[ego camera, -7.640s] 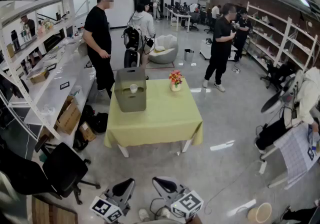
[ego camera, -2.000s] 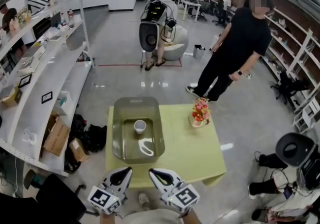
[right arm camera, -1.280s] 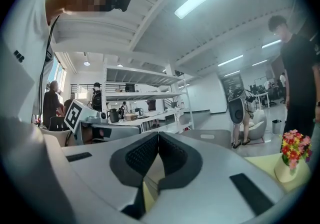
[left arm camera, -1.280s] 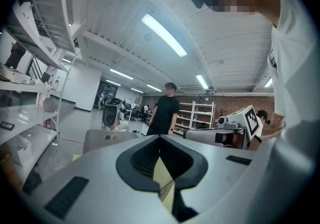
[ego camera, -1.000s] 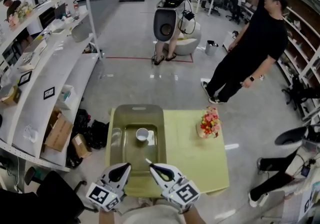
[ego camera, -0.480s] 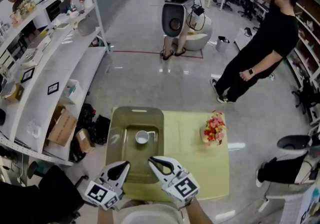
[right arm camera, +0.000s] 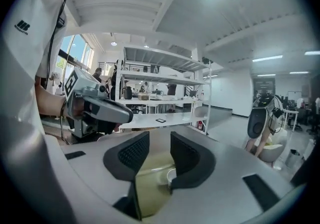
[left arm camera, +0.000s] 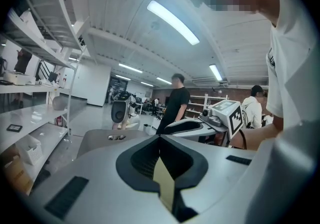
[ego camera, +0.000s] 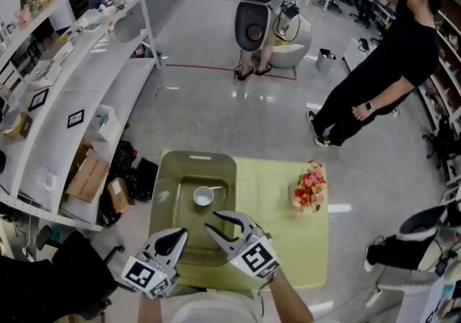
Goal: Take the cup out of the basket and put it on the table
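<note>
A small white cup [ego camera: 203,197] stands upright inside the olive-green basket [ego camera: 164,192], which sits on the left part of the yellow-green table [ego camera: 277,231]. My right gripper [ego camera: 218,222] hovers over the basket's near end, pointing at the cup. Its jaws have just been opening and stand open with nothing between them. In the right gripper view the cup [right arm camera: 171,174] shows through the gap of that gripper [right arm camera: 160,144], low in the basket [right arm camera: 148,184]. My left gripper [ego camera: 178,233] is shut and empty at the basket's near left corner. It also shows in its own view [left arm camera: 160,142].
A vase of flowers [ego camera: 310,187] stands on the table's right side. A person in black [ego camera: 382,73] stands beyond the table's far right corner. White shelves [ego camera: 79,91] run along the left, with boxes and bags [ego camera: 94,177] on the floor beside the table.
The right gripper's jaws, shut a second ago, have parted. Both grippers have moved forward to the basket's near end, and the right one has rolled.
</note>
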The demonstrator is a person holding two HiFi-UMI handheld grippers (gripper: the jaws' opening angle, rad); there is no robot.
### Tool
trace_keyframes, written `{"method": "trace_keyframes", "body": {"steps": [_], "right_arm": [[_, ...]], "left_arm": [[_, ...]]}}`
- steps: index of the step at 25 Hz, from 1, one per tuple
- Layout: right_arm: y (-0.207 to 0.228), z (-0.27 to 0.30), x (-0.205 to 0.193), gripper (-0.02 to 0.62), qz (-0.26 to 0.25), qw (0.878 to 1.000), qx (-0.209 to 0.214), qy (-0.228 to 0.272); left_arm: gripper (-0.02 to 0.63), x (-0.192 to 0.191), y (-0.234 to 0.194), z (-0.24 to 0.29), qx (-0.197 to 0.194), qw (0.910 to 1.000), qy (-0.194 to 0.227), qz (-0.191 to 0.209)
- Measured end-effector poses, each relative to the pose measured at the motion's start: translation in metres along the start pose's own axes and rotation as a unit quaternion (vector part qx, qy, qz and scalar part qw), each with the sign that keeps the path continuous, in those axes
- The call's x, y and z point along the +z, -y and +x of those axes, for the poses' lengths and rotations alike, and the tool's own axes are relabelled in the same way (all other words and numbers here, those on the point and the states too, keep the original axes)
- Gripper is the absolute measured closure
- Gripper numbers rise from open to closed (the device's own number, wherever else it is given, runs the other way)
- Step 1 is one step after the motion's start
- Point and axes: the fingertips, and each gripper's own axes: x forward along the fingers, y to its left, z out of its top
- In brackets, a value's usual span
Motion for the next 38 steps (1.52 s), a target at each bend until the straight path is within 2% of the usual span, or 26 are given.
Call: {"method": "trace_keyframes", "body": {"steps": [9,15,23,30,34,38], "right_arm": [[0.017,0.050,-0.019,0.422,-0.042,0.997,0.002,-0.060],[0.026,0.090,-0.035,0.383,-0.102,0.987,0.029,-0.123],[0.031,0.132,-0.056,0.360,-0.164,0.962,0.090,-0.197],[0.029,0.165,-0.088,0.317,-0.200,0.932,0.139,-0.270],[0.031,0.176,-0.118,0.277,-0.195,0.912,0.152,-0.327],[0.033,0.186,-0.136,0.245,-0.172,0.906,0.158,-0.352]], "left_arm": [[0.597,-0.002,-0.025,0.008,-0.030,0.9996,-0.001,-0.004],[0.597,0.001,-0.041,0.005,-0.049,0.9987,0.005,-0.015],[0.597,0.002,-0.056,0.002,-0.056,0.9978,0.019,-0.029],[0.597,0.008,-0.068,0.000,-0.050,0.9977,0.029,-0.035],[0.597,0.008,-0.073,-0.001,-0.050,0.9975,0.036,-0.036],[0.597,0.011,-0.079,0.000,-0.048,0.9970,0.046,-0.040]]}}
